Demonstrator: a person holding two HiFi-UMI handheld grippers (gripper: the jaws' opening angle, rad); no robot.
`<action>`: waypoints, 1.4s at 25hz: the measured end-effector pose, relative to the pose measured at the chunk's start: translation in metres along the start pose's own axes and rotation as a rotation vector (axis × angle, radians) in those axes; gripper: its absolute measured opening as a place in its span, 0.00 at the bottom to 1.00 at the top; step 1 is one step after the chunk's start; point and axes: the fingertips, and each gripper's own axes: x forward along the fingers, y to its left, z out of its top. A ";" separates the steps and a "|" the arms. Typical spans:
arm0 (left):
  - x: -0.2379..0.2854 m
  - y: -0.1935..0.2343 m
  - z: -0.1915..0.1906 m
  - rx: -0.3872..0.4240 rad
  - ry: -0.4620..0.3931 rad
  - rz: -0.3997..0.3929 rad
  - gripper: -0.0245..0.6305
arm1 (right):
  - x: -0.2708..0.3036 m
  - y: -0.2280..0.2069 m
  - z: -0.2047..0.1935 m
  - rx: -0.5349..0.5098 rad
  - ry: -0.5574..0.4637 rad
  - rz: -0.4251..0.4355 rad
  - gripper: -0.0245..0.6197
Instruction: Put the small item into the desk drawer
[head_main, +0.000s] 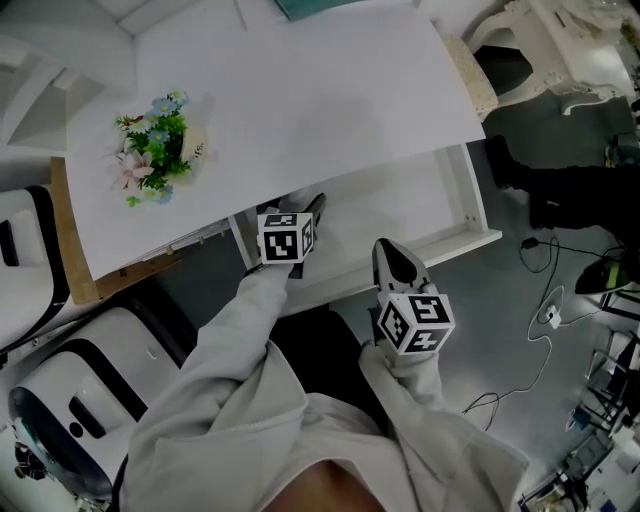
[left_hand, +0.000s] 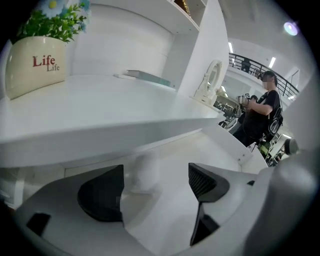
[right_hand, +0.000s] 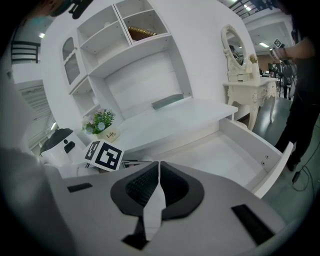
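The drawer (head_main: 420, 210) stands pulled out from under the white desk (head_main: 300, 90), and most of its pale floor is bare. The left gripper (left_hand: 156, 172) hangs over the drawer's left end, pointing down into it, with its fingers (left_hand: 102, 195) spread wide. Between them, over the drawer's floor, is the small item (left_hand: 142, 172), a pale, rounded, blurred thing. It sits nearer the left finger than the right. The right finger is clear of it. The blur hides whether the left finger touches it, and whether it rests on the drawer's floor.

The right gripper (right_hand: 159, 170) is near the drawer's front edge, to the right of the left gripper and closer to the person. It also tilts down toward the drawer. Its fingers are pressed together along their whole length, with nothing between them. In the right gripper view, the left gripper's marker cube (right_hand: 104, 155) shows over the drawer's left end.

A flower pot (head_main: 160, 145) printed with "Life" stands on the desk, behind the drawer and off to its left. It holds green leaves with blue and pink blooms. A thin flat thing (left_hand: 145, 76) lies on the desk well behind the drawer. White shelves (right_hand: 120, 35) rise above the desk behind the drawer. A person in dark clothes (left_hand: 262, 110) stands on the floor beyond the drawer's right end. Light sleeves (head_main: 230, 350) lead from the drawer's front back to the wearer.
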 end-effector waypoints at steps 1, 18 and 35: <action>-0.005 -0.002 0.000 -0.012 -0.001 -0.009 0.65 | -0.002 0.002 0.000 0.000 -0.006 0.000 0.09; -0.081 -0.031 -0.001 -0.269 0.002 -0.194 0.66 | -0.059 0.023 0.002 0.025 -0.147 -0.039 0.09; -0.178 -0.066 -0.006 -0.243 -0.102 -0.339 0.65 | -0.111 0.060 -0.017 -0.026 -0.234 -0.043 0.09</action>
